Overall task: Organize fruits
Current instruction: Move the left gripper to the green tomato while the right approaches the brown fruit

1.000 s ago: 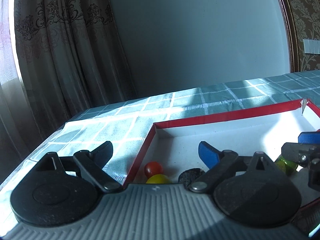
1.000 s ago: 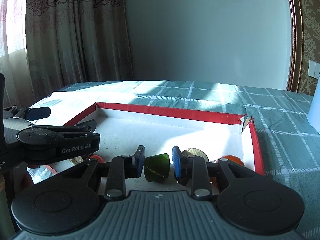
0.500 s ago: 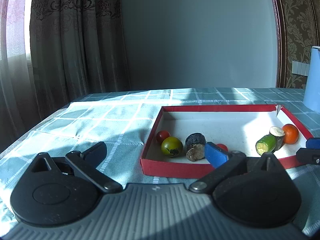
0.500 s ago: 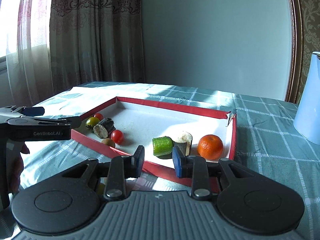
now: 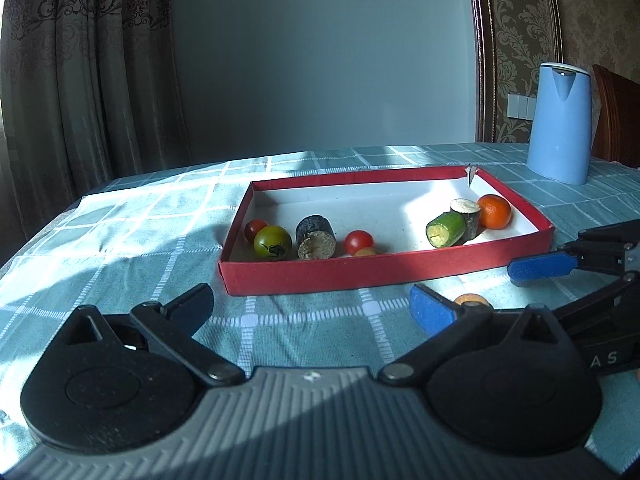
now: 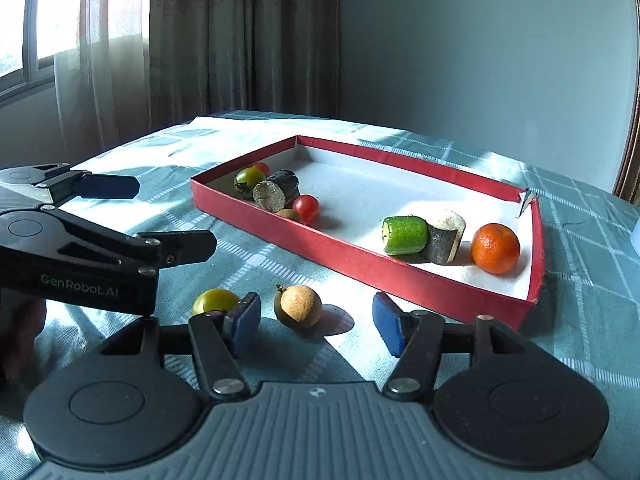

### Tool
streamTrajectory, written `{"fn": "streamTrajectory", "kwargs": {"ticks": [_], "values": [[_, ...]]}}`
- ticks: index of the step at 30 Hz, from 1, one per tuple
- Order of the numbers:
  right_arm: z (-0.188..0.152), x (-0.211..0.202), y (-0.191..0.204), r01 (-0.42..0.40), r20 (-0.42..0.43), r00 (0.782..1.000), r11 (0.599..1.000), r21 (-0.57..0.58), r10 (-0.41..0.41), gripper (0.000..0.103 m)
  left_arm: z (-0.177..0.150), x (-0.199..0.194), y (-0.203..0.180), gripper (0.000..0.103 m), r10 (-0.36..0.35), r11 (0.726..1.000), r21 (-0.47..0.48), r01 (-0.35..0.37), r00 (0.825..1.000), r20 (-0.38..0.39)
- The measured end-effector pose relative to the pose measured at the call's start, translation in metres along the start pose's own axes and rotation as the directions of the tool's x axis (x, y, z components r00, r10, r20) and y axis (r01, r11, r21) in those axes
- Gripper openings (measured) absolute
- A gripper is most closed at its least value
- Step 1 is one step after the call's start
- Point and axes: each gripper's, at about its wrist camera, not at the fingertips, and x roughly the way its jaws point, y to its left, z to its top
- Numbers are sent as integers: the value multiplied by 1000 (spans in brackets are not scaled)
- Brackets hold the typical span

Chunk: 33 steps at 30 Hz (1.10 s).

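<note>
A red tray [image 5: 360,270] [image 6: 360,264] with a white floor holds an orange [image 5: 494,211] [image 6: 495,248], a green cucumber piece [image 5: 446,229] [image 6: 404,235], two dark cut stubs, a green tomato [image 5: 272,242] and red cherry tomatoes [image 5: 358,241]. On the cloth in front of the tray lie a tan longan [image 6: 297,306] and a green-yellow tomato [image 6: 214,301]. My right gripper [image 6: 316,322] is open just before the longan. My left gripper [image 5: 310,308] is open and empty, back from the tray; it also shows in the right wrist view [image 6: 168,216].
A blue kettle [image 5: 559,122] stands at the back right of the table. A teal checked cloth [image 5: 140,232] covers the table. Curtains and a wall lie behind. A wooden chair back [image 5: 616,116] is at the far right.
Both grippers have drawn back out of the tray toward me and risen. The right gripper has let go of the cucumber piece, which now lies in the tray, and has opened wider.
</note>
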Motion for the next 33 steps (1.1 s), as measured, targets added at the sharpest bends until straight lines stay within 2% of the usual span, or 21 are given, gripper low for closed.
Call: {"fn": "streamTrajectory", "kwargs": {"ticks": [3,4,6,8,11,17,22,25,27,29,33], "values": [[3,0,-22,-27,-7,1000,991,132,28,70,0,0,-2,103,-55,998,12,55,998,-20],[4,0,-27,-30,-13,999,987,161,33,70,-1,-1,-5,103,-59,998,28,59,998,-16],[5,-1,-36,-17,-22,1000,981,192,21,70,-2,-2,-9,103,-117,992,54,118,993,-32],[4,-1,-39,-9,-23,1000,981,196,14,70,-7,-9,-12,103,-161,983,84,162,987,-28],[4,0,-37,-18,-26,999,982,189,23,70,-13,-19,-16,103,-190,975,115,189,982,-5],[5,-2,-35,-13,-14,1000,984,179,16,70,-16,-16,-23,103,-231,961,144,236,972,-52],[5,0,-35,-15,-22,1000,983,182,19,70,-16,-8,-31,103,-218,958,167,231,971,-92],[4,0,-33,-2,-16,1000,986,169,5,71,-18,1,-35,91,-179,962,181,203,974,-142],[4,0,-31,3,-9,1000,987,160,-2,70,-18,9,-35,79,-167,966,169,197,970,-179],[4,0,-29,0,-8,1000,987,159,1,70,-18,9,-31,65,-195,964,147,222,964,-179],[4,0,-20,-7,1,1000,993,121,7,70,-19,5,-38,51,-208,953,189,238,964,-165]]}}
